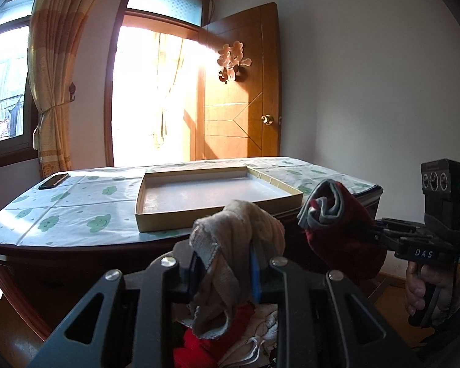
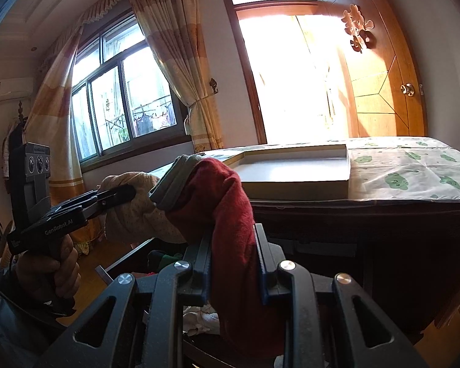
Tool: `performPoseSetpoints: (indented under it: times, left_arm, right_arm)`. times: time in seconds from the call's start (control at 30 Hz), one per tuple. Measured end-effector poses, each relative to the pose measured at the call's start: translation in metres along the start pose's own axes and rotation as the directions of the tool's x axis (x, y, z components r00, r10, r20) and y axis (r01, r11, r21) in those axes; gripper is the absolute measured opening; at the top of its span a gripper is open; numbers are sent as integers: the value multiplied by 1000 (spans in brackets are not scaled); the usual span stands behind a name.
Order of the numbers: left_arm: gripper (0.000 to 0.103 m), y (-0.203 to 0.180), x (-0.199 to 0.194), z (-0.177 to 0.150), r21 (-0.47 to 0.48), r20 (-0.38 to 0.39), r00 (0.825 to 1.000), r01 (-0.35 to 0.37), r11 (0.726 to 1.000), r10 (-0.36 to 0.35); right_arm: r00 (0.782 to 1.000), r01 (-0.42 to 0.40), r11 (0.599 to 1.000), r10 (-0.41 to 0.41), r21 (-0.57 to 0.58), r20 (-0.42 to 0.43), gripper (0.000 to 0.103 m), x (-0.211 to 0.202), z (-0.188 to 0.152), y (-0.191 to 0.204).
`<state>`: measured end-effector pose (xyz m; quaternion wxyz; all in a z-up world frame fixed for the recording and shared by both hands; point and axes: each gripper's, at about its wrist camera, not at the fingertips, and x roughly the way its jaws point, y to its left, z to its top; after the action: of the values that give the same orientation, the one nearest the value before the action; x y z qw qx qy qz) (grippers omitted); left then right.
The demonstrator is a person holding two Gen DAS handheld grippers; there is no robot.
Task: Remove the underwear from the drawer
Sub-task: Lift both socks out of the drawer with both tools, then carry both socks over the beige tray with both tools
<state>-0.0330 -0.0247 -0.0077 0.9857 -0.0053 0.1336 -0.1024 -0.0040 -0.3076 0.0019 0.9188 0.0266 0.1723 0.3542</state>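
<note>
My left gripper (image 1: 225,263) is shut on a crumpled beige pair of underwear (image 1: 239,224), held up in front of the cabinet. Beside it on the right, my right gripper (image 1: 374,233) is shut on a dark red pair with a grey waistband (image 1: 334,227). In the right wrist view the red underwear (image 2: 230,202) drapes between the right gripper's (image 2: 233,239) jaws. The left gripper (image 2: 119,194) holds the beige pair (image 2: 138,211) to its left. Below both, the open drawer (image 1: 254,328) holds more red and white garments.
A shallow cardboard box (image 1: 156,224) lies on the cabinet top, which is covered by a cloud-print cloth (image 1: 76,211). A dark phone (image 1: 53,181) rests at the far left corner. Behind stand an open wooden door (image 1: 242,92), a bright doorway and curtains. A hand (image 1: 426,288) grips the right tool.
</note>
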Motion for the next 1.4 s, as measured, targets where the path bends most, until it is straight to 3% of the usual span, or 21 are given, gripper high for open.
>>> performPoseSetpoints:
  times: [0.87, 1.2, 1.4]
  left_arm:
    - [24, 3, 15, 35, 49, 71, 996, -65, 997, 61]
    - [24, 10, 45, 61, 59, 78, 992, -105, 993, 100]
    - [24, 12, 73, 74, 80, 71, 987, -151, 985, 145]
  right_arm:
    - [1000, -23, 999, 23, 33, -1, 25, 13, 38, -10]
    - [1000, -25, 997, 25, 77, -1, 25, 29, 74, -28]
    - [999, -8, 990, 14, 138, -43, 25, 51, 89, -48]
